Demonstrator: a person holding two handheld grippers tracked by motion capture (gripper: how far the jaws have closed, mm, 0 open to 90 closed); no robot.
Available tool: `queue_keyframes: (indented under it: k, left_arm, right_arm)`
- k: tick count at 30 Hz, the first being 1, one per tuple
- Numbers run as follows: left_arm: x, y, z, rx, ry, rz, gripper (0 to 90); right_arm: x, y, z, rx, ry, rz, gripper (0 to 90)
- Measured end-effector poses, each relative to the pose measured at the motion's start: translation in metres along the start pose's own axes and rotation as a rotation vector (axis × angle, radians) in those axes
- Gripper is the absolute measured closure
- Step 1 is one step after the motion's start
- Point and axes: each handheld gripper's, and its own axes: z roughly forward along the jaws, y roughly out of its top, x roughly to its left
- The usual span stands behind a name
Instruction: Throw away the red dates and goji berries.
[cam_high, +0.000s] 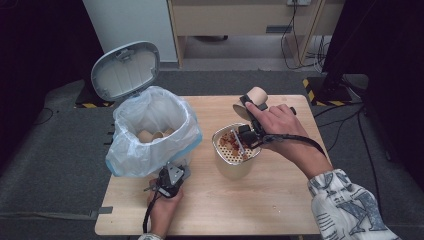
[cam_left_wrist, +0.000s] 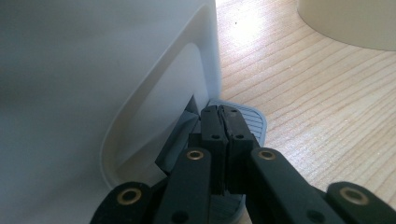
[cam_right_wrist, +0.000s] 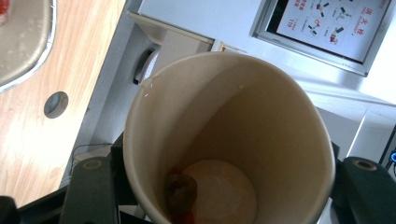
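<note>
while the left gripper (cam_left_wrist: 223, 114) presses its closed jaws on the bin pedal (cam_left_wrist: 247, 122), the right gripper (cam_high: 251, 111) holds the paper cup (cam_high: 254, 100) on its side beyond the strainer pot (cam_high: 233, 150), well right of the bin (cam_high: 150, 131).

Paper cup (cam_right_wrist: 233, 135) gripped between the claw's jaws, food scraps (cam_right_wrist: 181, 198) at its bottom, wooden tabletop (cam_right_wrist: 56, 79) beyond

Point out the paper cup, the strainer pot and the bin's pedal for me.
paper cup (cam_right_wrist: 261, 116), right gripper view, inner wall.
strainer pot (cam_high: 234, 169), high view, outer wall.
pedal (cam_left_wrist: 250, 119), left gripper view, ribbed top beside the shut left gripper (cam_left_wrist: 222, 113).
</note>
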Motion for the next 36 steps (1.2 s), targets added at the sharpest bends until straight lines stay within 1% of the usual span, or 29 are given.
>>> queue_keyframes:
  k: [1,4,5,6,7,8,12,14,17,19,21,24,26,30,36]
  left_arm:
    - [0.0,0.0,0.0,0.0,0.0,0.0,88.0]
    - [0.0,0.0,0.0,0.0,0.0,0.0,88.0]
    - [0.0,0.0,0.0,0.0,0.0,0.0,88.0]
    - [0.0,0.0,0.0,0.0,0.0,0.0,88.0]
    - [0.0,0.0,0.0,0.0,0.001,0.001,88.0]
    - [0.0,0.0,0.0,0.0,0.001,0.002,88.0]
    - [0.0,0.0,0.0,0.0,0.001,0.002,88.0]
    - [0.0,0.0,0.0,0.0,0.001,0.001,88.0]
    - [0.0,0.0,0.0,0.0,0.0,0.0,88.0]
    - [0.0,0.0,0.0,0.0,0.001,0.001,88.0]
    - [0.0,0.0,0.0,0.001,0.001,0.001,88.0]
    - [0.0,0.0,0.0,0.0,0.001,0.001,88.0]
    - [0.0,0.0,0.0,0.001,0.001,0.001,88.0]
    - [0.0,0.0,0.0,0.0,0.0,0.0,88.0]
    - [0.0,0.0,0.0,0.0,0.0,0.0,88.0]
  right_arm:
    - [-0.001,-0.001,0.0,0.001,-0.005,0.001,34.8]
    - [-0.005,-0.004,-0.002,0.01,-0.015,-0.016,34.8]
    - [-0.006,-0.004,-0.002,0.01,-0.018,-0.014,34.8]
    - [-0.006,-0.005,-0.003,0.013,-0.021,-0.032,34.8]
    - [-0.006,-0.004,-0.004,0.018,-0.025,-0.06,34.8]
    - [-0.006,-0.004,-0.004,0.019,-0.024,-0.074,34.8]
    - [-0.006,-0.007,-0.005,0.025,-0.027,-0.074,34.8]
    - [-0.005,-0.007,-0.004,0.028,-0.024,-0.086,34.8]
    - [-0.005,-0.005,-0.004,0.021,-0.025,-0.097,34.8]
    - [-0.006,-0.005,-0.004,0.02,-0.027,-0.094,34.8]
    - [-0.008,-0.006,-0.004,0.022,-0.033,-0.062,34.8]
    - [-0.007,-0.005,-0.004,0.02,-0.03,-0.054,34.8]
    - [-0.006,-0.002,-0.003,0.008,-0.022,-0.033,34.8]
    - [-0.007,-0.001,0.0,-0.011,-0.014,0.059,34.7]
    - [-0.014,0.0,0.003,-0.031,0.004,0.177,34.6]
